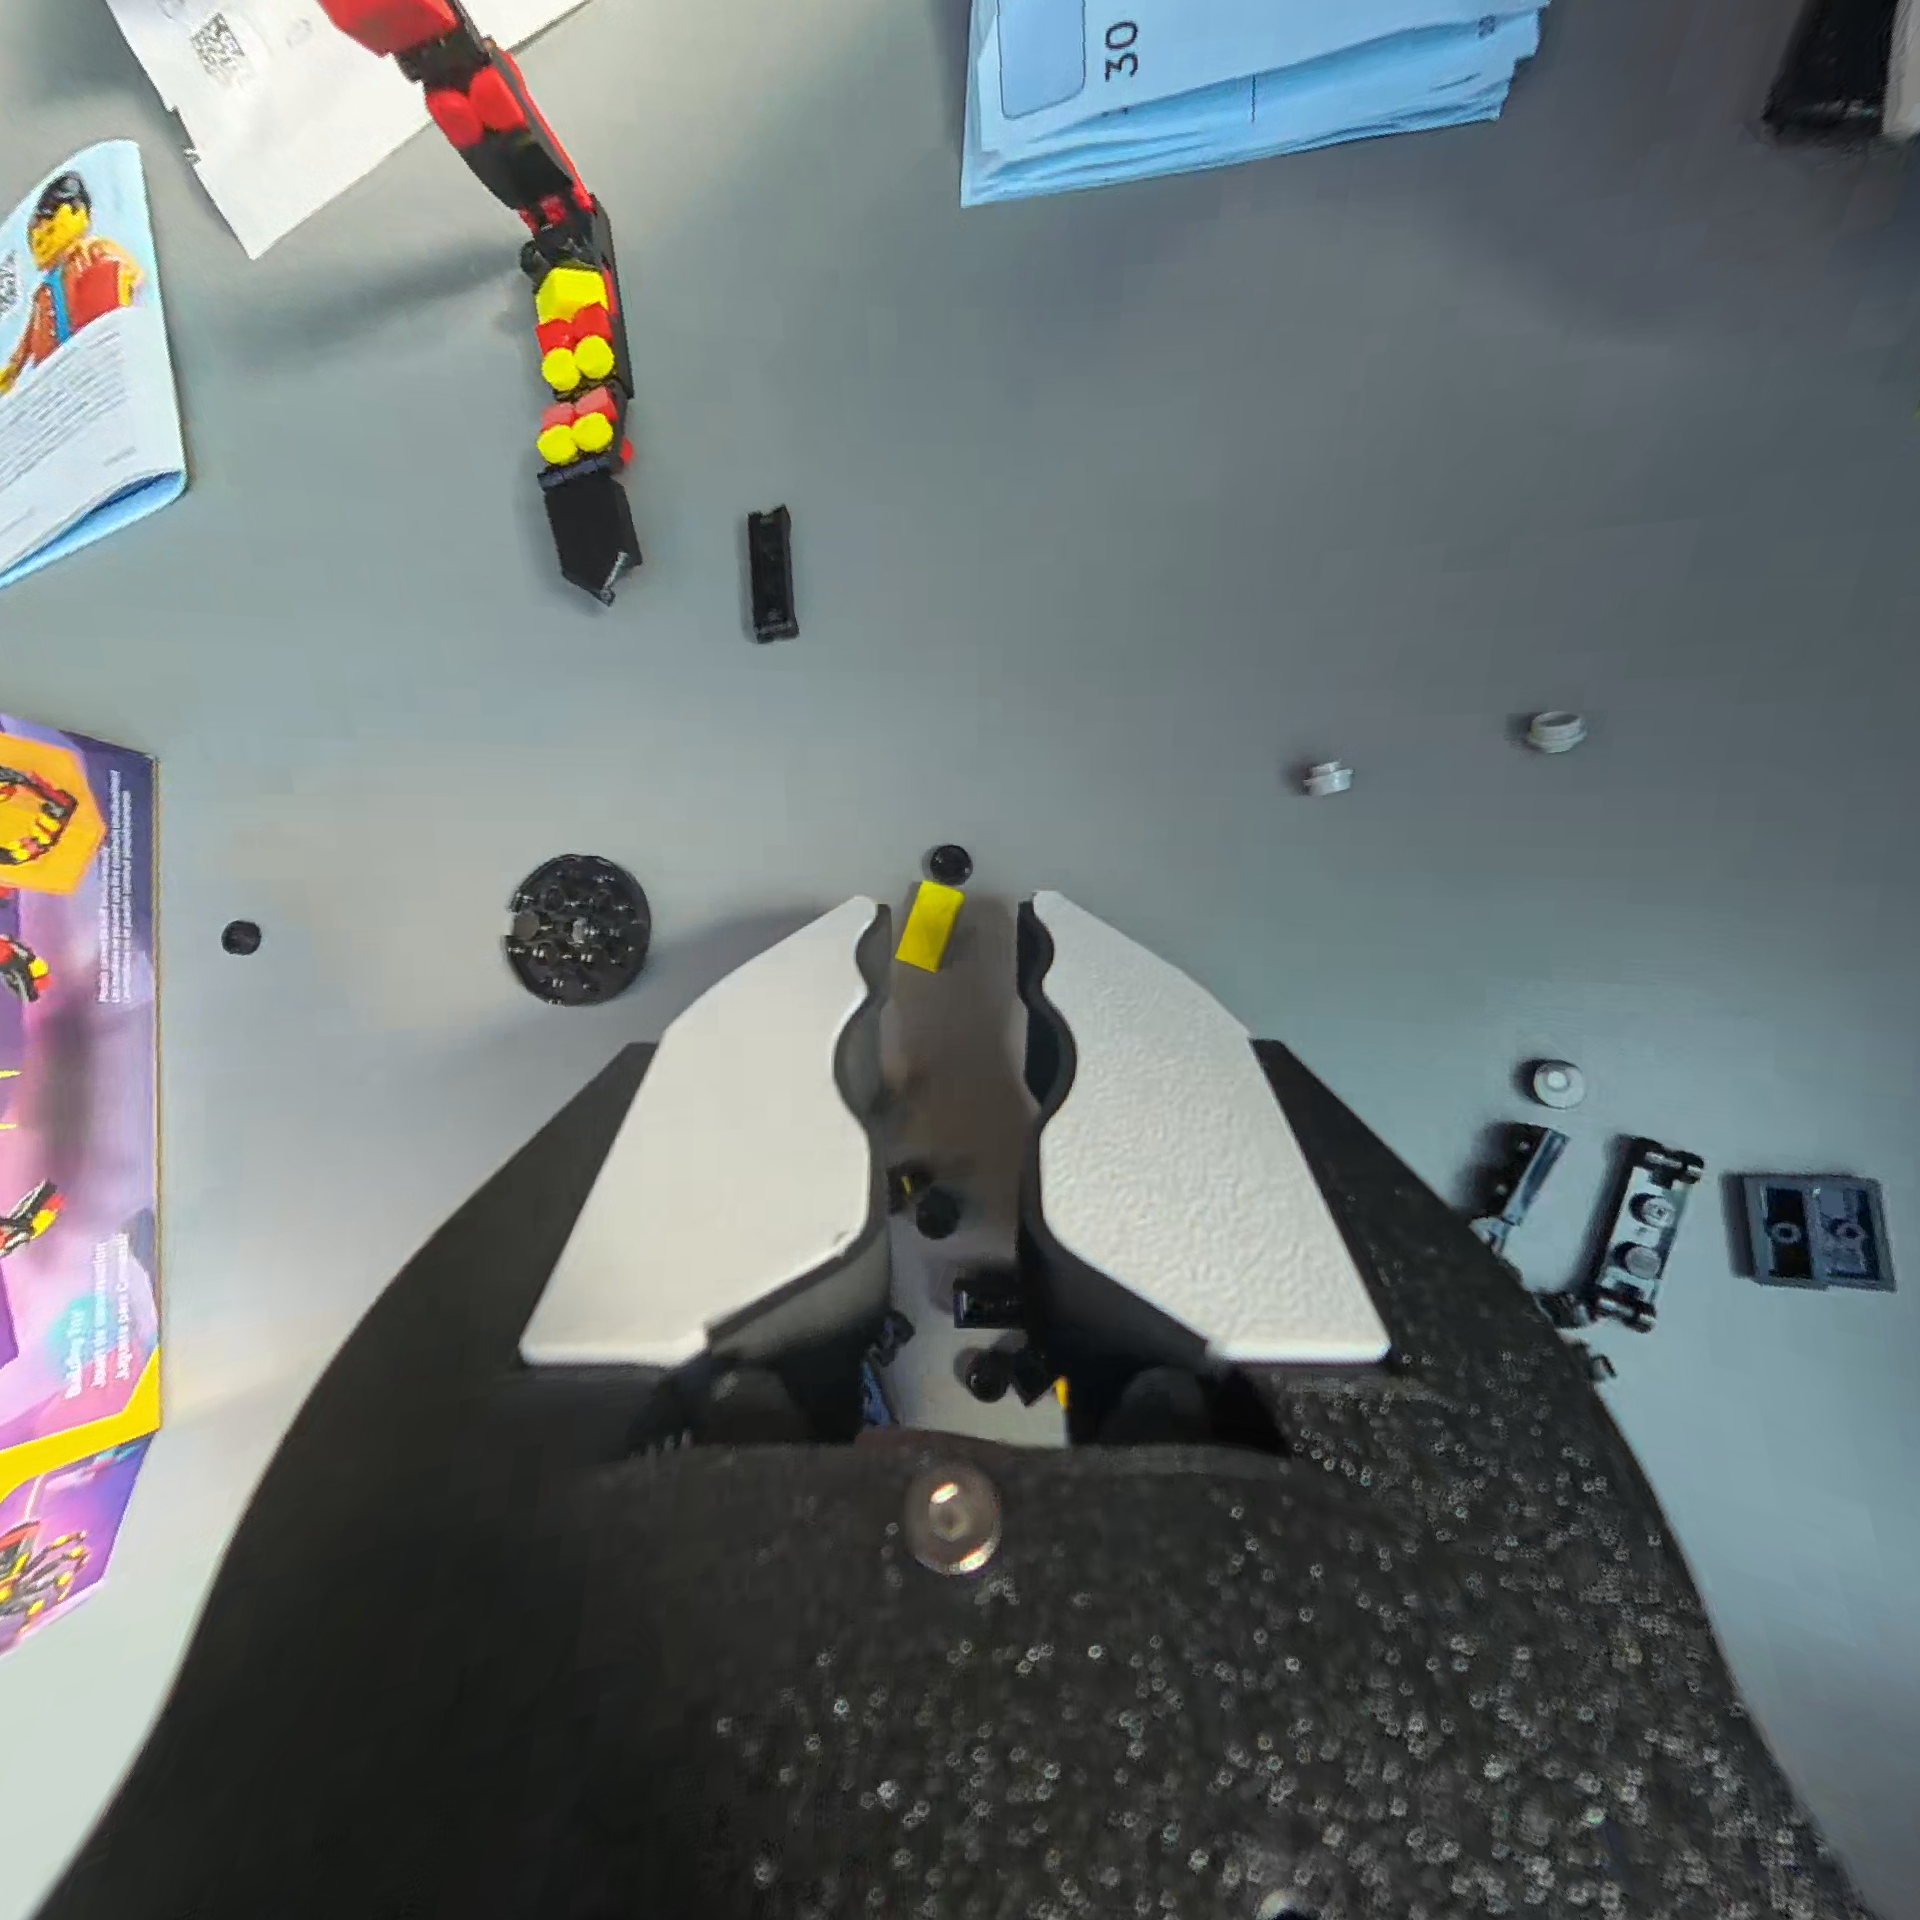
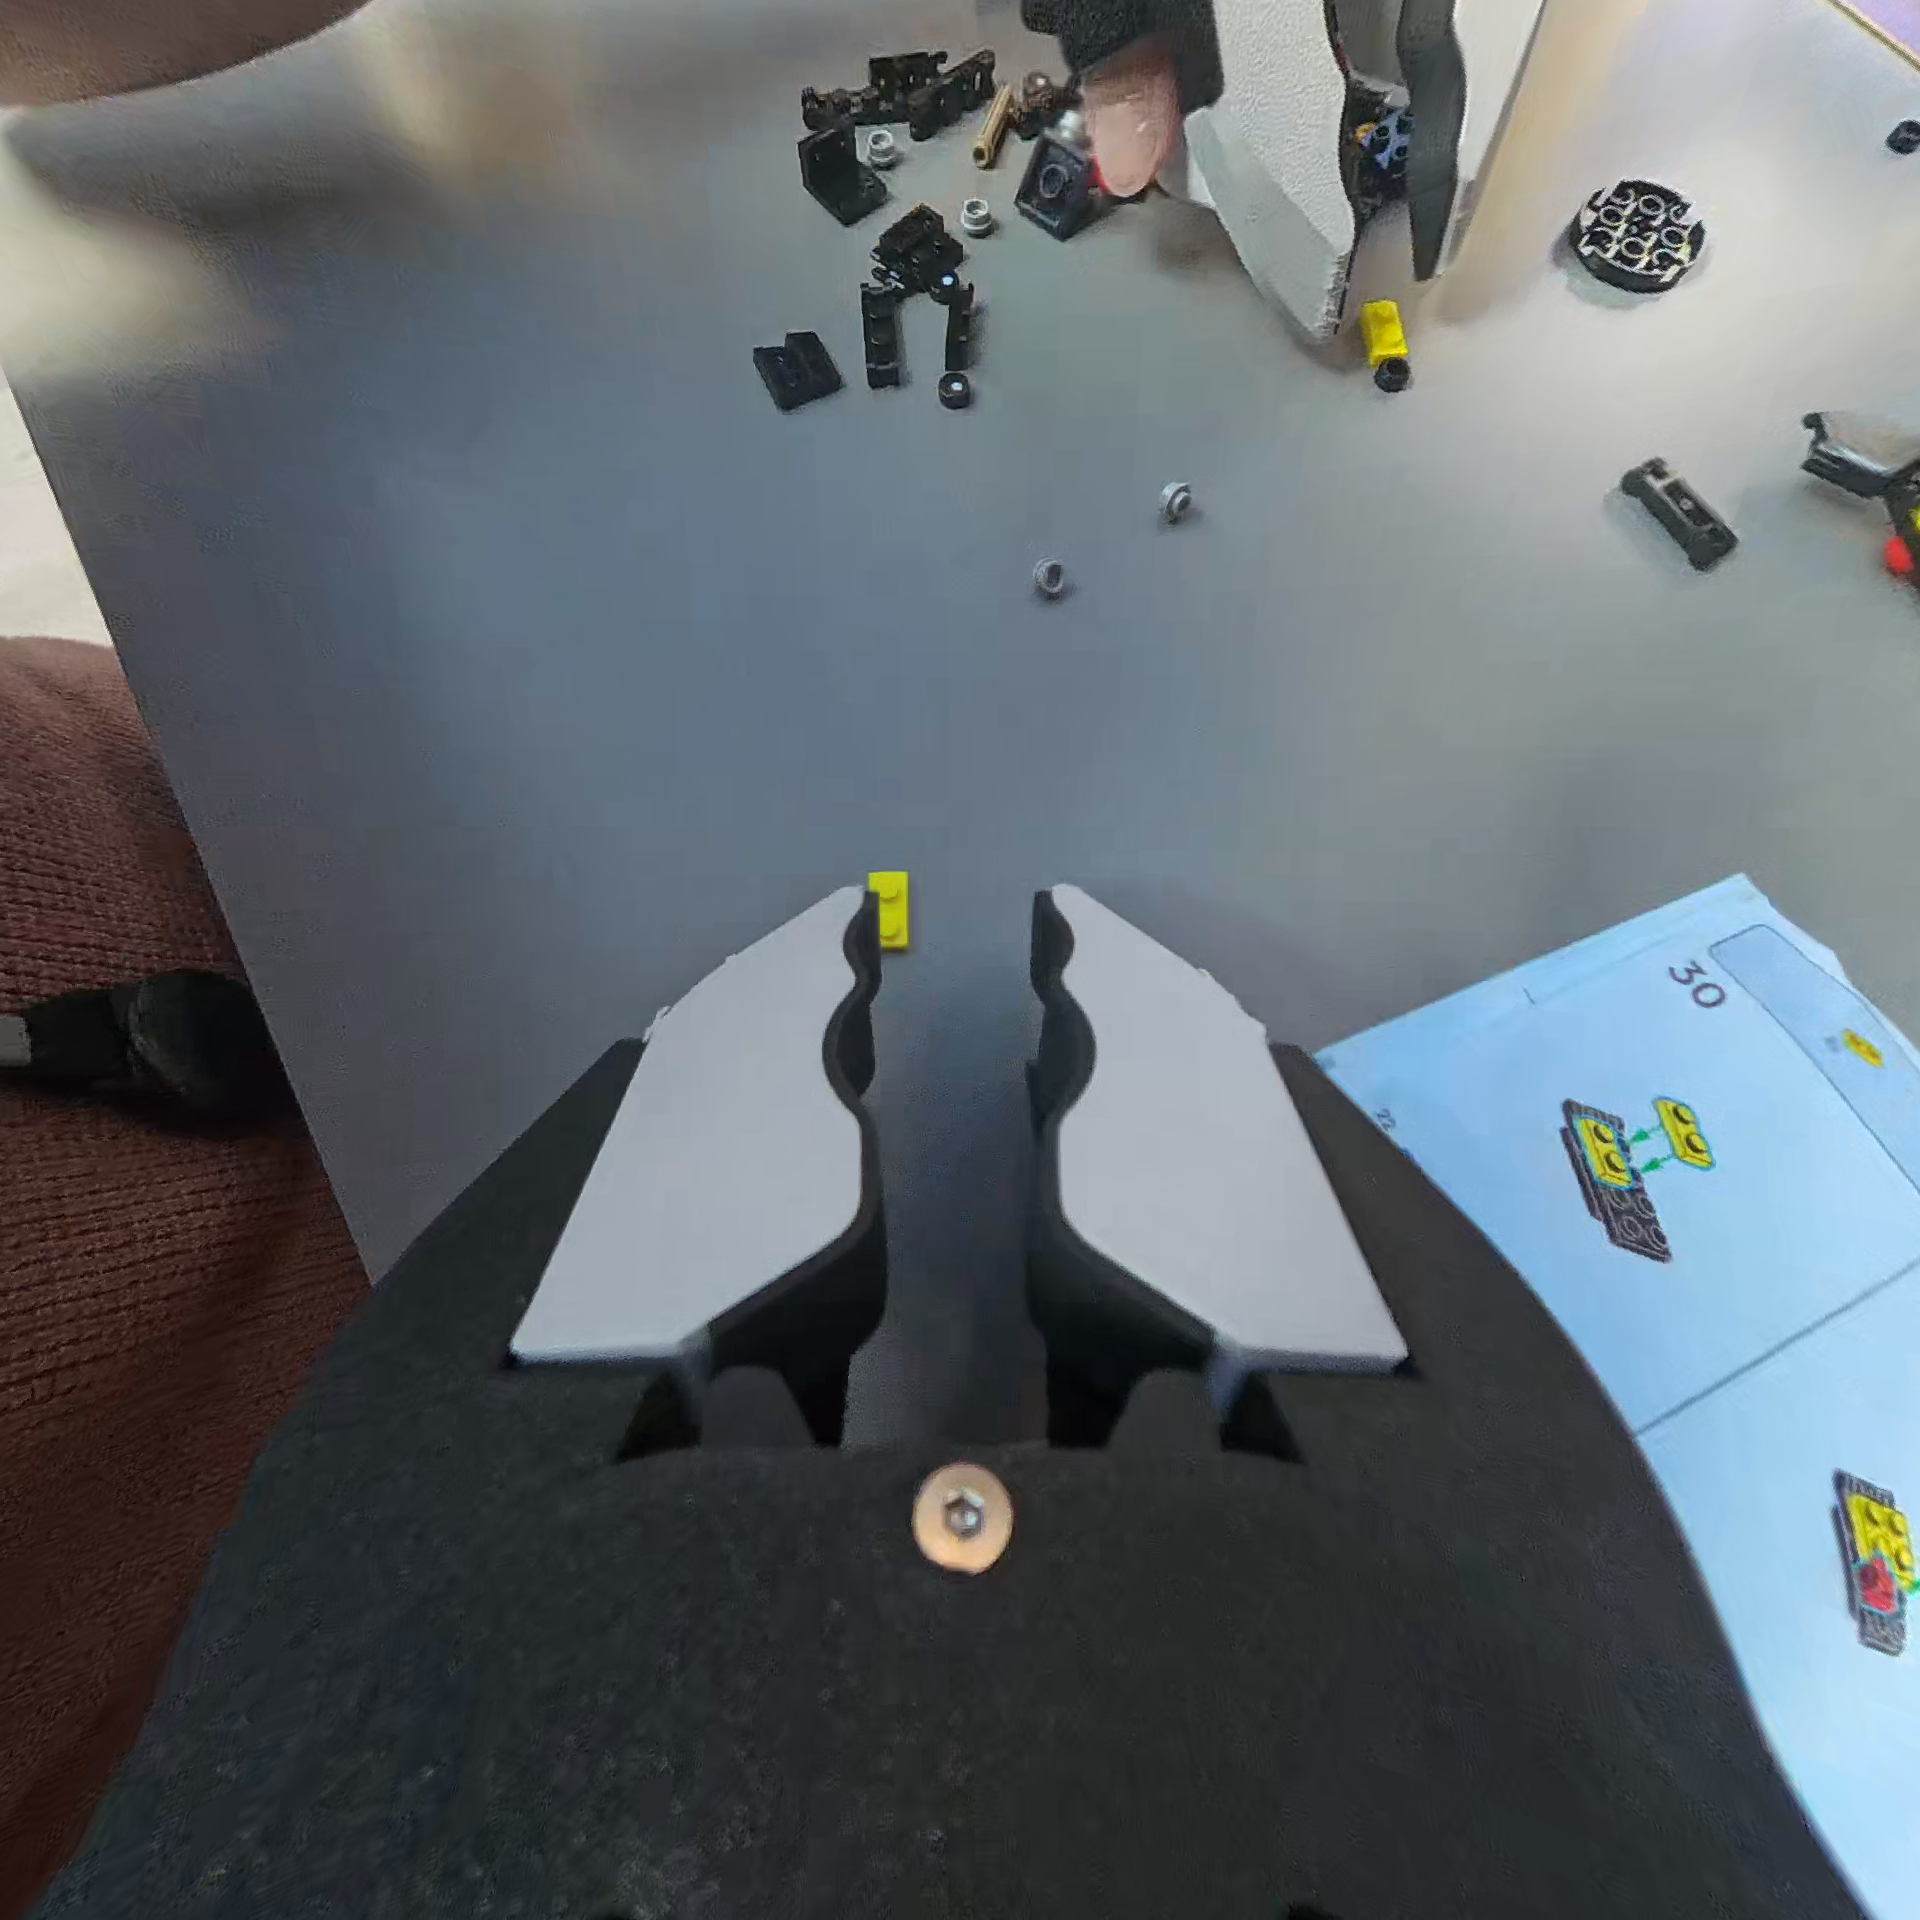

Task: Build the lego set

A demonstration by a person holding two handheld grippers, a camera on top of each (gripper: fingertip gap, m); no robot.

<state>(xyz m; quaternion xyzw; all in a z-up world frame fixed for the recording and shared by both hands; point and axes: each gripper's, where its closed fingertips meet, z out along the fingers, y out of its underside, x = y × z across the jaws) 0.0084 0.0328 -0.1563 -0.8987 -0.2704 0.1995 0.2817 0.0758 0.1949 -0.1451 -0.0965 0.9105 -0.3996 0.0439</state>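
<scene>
My left gripper (image 1: 954, 906) is open, its tips low over the grey table on either side of a small yellow brick (image 1: 928, 925); a black round stud (image 1: 948, 860) lies just beyond. The same gripper (image 2: 1380, 293) and brick (image 2: 1382, 332) show far off in the right wrist view. My right gripper (image 2: 954, 896) is open, with a small yellow plate (image 2: 889, 910) lying by its left fingertip. A long red, black and yellow built piece (image 1: 566, 312) lies at the far left.
The open instruction booklet (image 2: 1662, 1195) lies right of my right gripper. Loose black parts (image 2: 904, 260), grey round studs (image 2: 1049, 577), a black round plate (image 1: 578, 942) and a black bar (image 1: 771, 574) are scattered about. Leaflets (image 1: 73, 1091) lie left. A brown fabric surface (image 2: 156, 1143) borders the table. About 20 centimetres separates my left fingertips from my right.
</scene>
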